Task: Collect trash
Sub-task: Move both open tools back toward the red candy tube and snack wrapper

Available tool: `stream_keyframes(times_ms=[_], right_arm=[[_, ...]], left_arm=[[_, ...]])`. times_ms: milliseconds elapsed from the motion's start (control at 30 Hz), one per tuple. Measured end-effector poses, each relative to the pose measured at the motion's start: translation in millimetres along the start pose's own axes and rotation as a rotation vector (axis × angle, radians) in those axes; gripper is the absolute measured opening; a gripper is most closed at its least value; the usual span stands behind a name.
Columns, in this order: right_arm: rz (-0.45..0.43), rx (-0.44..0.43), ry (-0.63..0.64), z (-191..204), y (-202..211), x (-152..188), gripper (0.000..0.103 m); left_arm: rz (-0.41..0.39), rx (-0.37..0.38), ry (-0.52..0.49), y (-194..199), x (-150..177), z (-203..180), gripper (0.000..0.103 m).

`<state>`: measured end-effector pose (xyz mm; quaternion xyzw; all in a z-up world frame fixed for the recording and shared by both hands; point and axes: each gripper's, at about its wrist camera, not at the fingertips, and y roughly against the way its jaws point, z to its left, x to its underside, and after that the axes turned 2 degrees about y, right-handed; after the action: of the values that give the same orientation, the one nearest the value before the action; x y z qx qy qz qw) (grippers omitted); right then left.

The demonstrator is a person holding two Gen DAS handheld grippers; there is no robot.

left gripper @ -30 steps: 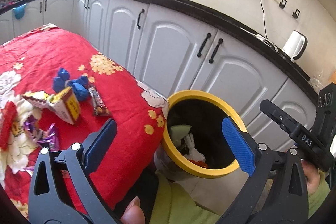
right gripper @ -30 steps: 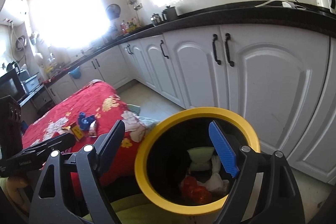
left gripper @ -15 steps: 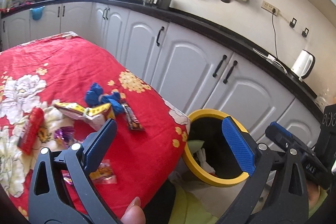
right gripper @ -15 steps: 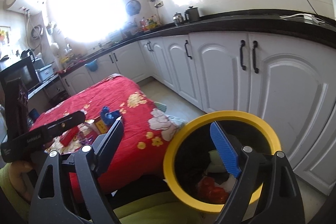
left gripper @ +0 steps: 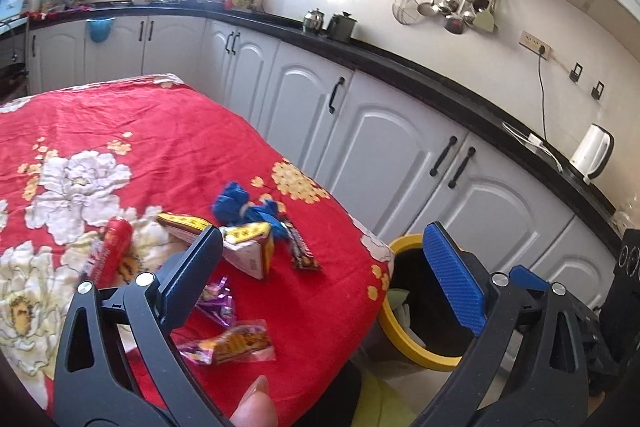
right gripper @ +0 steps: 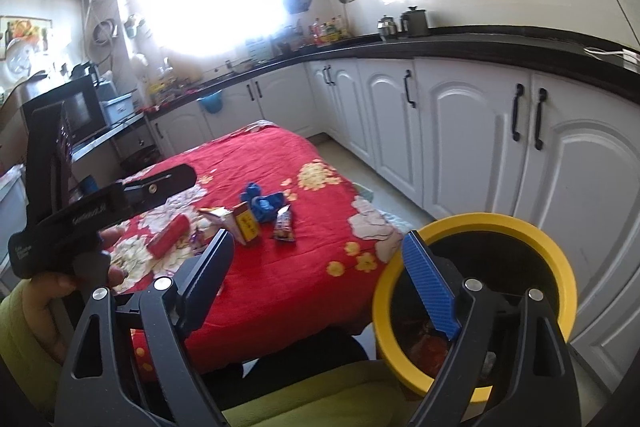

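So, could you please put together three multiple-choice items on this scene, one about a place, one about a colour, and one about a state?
1. Where does the bin stand?
A. on the floor off the table's corner, before the white cabinets
B. on the black counter
C. on top of the red cloth

2. What colour is the crumpled piece next to the yellow carton?
A. green
B. blue
C. white

3. How are the left gripper and right gripper?
A. both open and empty
B. both shut on wrappers
C. left shut on the carton, right open

Answers:
1 A, its yellow rim sits below the tablecloth edge by the cabinet doors.
2 B, it is plainly blue in both views.
3 A, each pair of jaws stands wide apart with nothing between.
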<state>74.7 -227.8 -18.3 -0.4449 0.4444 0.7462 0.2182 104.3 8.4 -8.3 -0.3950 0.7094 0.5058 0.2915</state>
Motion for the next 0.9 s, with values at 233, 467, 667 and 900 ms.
stream_keyframes(times_ms=[233, 467, 667, 900], right_arm=[[0.015, -0.041, 0.043, 22.3, -10.5, -2.0, 0.083], [0.027, -0.074, 0.079, 41.3, -21.4, -4.8, 0.083], [0.050, -0.105, 0.112, 60.3, -33.8, -4.2, 0.083], [0.117, -0.147, 0.141, 78.9, -59.6, 1.2, 0.083]], left_arm=[[-0.027, -0.035, 0.034, 8.7, -8.1, 19.8, 0.092], [-0.047, -0.088, 0.057, 16.8, -14.7, 40.5, 0.092], [-0.055, -0.139, 0.094, 21.9, -19.7, 63.7, 0.092], [-0.052, -0.249, 0.103, 21.4, -23.0, 93.5, 0.092]])
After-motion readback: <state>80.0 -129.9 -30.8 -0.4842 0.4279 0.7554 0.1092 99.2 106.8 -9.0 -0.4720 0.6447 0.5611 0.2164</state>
